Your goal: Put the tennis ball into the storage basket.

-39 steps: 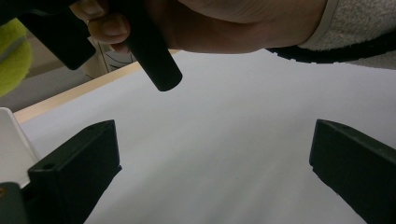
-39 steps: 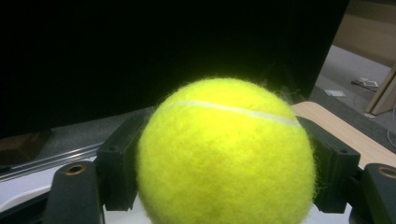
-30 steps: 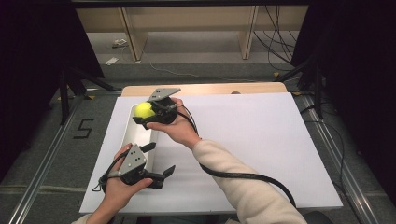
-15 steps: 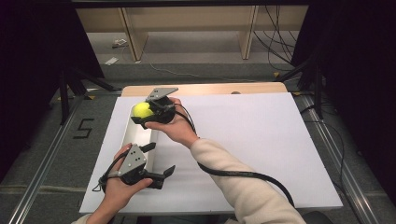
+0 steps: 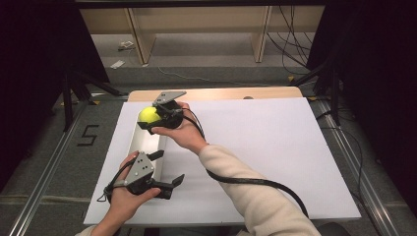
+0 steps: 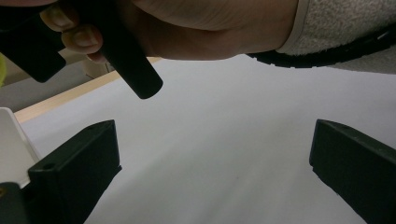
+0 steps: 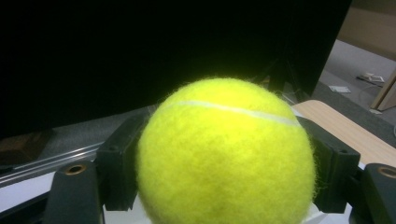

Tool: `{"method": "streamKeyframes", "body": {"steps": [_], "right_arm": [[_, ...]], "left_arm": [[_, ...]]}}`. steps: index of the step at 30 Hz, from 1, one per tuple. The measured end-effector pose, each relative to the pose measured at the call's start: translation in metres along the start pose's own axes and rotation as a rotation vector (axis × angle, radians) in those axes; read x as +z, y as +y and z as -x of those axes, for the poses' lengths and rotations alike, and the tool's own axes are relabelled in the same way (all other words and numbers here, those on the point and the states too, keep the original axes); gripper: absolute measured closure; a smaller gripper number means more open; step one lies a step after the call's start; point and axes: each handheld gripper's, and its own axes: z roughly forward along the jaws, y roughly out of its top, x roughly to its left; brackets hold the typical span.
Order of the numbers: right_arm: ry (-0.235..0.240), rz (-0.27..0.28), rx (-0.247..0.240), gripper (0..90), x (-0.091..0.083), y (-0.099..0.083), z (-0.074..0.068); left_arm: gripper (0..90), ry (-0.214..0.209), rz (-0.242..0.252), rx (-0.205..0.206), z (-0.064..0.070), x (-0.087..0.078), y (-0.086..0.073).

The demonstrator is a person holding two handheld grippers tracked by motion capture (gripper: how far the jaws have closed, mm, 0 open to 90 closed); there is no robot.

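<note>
Three ways I could see this going sideways:

1. The right gripper (image 5: pixel 150 118) has the tennis ball (image 5: pixel 148 114) pinched between its jaws, held over the far end of the white tray (image 5: pixel 142 142). Fuzzy round ball, flat pads: loosen the squeeze a bit and it probably squirts out.
2. Let go from up there and I'd bet it bounces off the tray onto the white table cover (image 5: pixel 275 147), then rolls away.
3. The left gripper (image 5: pixel 167 169) sits near the tray's close end, jaws wide apart and holding nothing. One nudge could shift the tray.
</note>
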Motion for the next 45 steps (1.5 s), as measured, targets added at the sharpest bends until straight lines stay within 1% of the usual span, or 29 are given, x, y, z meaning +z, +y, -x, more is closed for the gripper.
{"method": "streamKeyframes", "body": {"steps": [4,6,9,15,24,45], "right_arm": [[0.004,-0.009,0.005,26.6,0.002,-0.001,0.000],[0.002,-0.005,0.007,26.6,0.003,-0.001,0.000],[0.010,-0.015,0.003,26.6,0.005,-0.002,0.000],[0.020,-0.018,0.007,26.6,0.010,-0.004,0.000],[0.037,-0.043,0.007,26.6,0.014,-0.007,0.001],[0.053,-0.070,0.011,26.6,0.027,-0.014,0.001]], "left_arm": [[1.1,0.000,0.000,-0.001,0.000,0.000,0.000],[1.2,0.000,0.002,-0.002,0.000,0.000,0.000],[1.1,-0.001,0.002,-0.002,0.000,0.000,0.000],[1.2,-0.002,0.000,0.002,0.000,0.000,0.000],[1.1,-0.003,-0.002,0.006,0.001,-0.001,0.000],[1.1,-0.005,0.001,0.003,0.002,-0.001,0.000]]}}
